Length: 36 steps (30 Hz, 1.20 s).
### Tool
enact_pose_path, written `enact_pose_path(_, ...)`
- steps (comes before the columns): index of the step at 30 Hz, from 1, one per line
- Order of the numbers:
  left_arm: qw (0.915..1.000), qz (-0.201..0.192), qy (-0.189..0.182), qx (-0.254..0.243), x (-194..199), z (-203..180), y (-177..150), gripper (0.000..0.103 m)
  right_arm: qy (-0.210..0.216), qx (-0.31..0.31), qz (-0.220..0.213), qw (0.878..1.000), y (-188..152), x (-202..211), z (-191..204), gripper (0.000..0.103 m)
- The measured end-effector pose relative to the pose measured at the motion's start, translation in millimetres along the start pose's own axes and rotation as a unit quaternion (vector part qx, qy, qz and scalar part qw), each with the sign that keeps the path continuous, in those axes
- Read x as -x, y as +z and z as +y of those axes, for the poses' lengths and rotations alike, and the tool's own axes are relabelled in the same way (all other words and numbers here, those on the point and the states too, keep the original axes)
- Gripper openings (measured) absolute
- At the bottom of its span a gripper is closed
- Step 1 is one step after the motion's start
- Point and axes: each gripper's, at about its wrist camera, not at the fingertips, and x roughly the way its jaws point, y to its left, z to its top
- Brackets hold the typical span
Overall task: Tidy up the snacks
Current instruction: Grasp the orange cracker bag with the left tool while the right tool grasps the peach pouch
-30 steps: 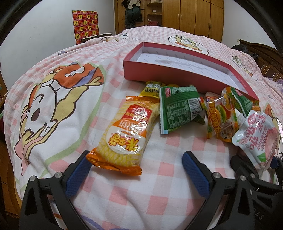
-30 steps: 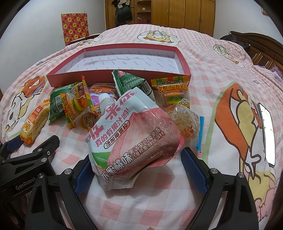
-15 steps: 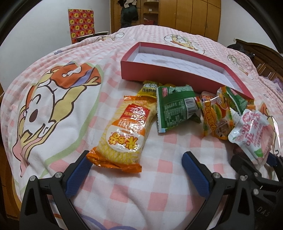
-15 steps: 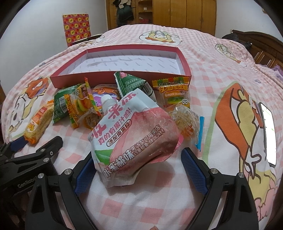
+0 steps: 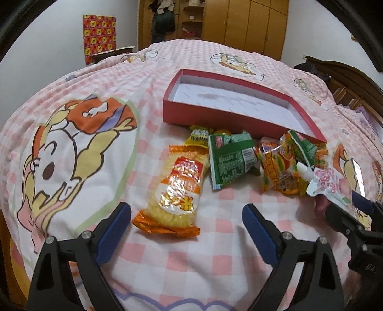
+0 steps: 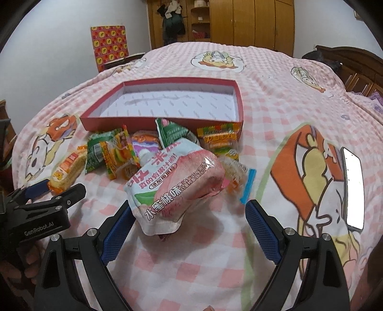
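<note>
A pile of snack packets lies on the bed before an empty red box (image 5: 210, 117) (image 6: 153, 120). My left gripper (image 5: 186, 223) is open, its jaws on either side of the near end of an orange-and-yellow rice cracker packet (image 5: 178, 189) (image 6: 68, 171). My right gripper (image 6: 188, 222) is open around the bottom of a pink peach jelly pouch (image 6: 177, 181) (image 5: 329, 186), not clamping it. A green packet (image 5: 231, 161), burger gummy packets (image 5: 278, 167) (image 6: 219, 140) and a small yellow packet (image 5: 197, 137) lie between cracker and pouch.
The bed has a pink checked cover with cartoon prints (image 5: 71, 153). A white phone (image 6: 353, 189) lies on the cover to the right of the pile. Wooden wardrobes (image 6: 251, 21) and a patterned red board (image 5: 99, 36) stand beyond the bed.
Both grippers have pulled back and risen a little, so the snacks and box look farther off. The pouch sits slightly more tilted between my right jaws. Nothing was gripped.
</note>
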Motion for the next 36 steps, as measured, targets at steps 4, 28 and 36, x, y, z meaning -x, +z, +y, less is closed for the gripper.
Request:
enact_pose_path(4, 1.0, -0.007, 0.003, -0.004, 4, 10, 5, 0.089, 0.015, 0.009, 0.0, 1.0, 1, 4, -1, 0.094)
enact_pose_path(28, 0.9974, 0.028, -0.037, -0.055, -31, 5, 22, 0.059, 0.062, 0.041, 0.015, 0.997, 2, 1, 4, 0.093)
enact_pose_path(36, 0.9972, 0.032, -0.042, -0.052, -33, 7, 24, 0.057, 0.072, 0.019, 0.045, 0.996, 1, -11, 2, 0.077)
